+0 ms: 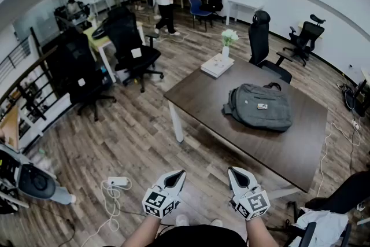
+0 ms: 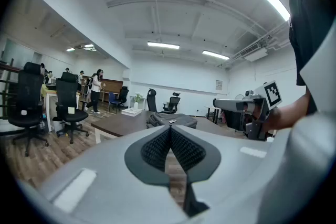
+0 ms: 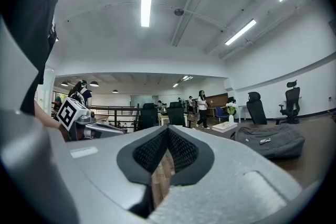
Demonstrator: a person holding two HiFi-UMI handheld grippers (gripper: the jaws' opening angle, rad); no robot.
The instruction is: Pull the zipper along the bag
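You are standing on a wood-plank floor, just off the near corner of a dark brown table. A black office chair is sitting to the left of the table, and another is standing at its far edge. Further back, a person is walking across the room.

The grey bag is lying flat near the middle of the table, well apart from both of your tools. It is showing straight ahead in the left gripper view and off to the right in the right gripper view.

You are holding the 2 grippers side by side in front of your body, over the floor. The left gripper is keeping its jaws pressed together, ribbed pads meeting with nothing between them. The right gripper is doing the same, closed on nothing.

A stack of books is resting on the far left corner of the table, with a white vase of flowers standing just behind it. A white power strip is lying on the floor near your left gripper.
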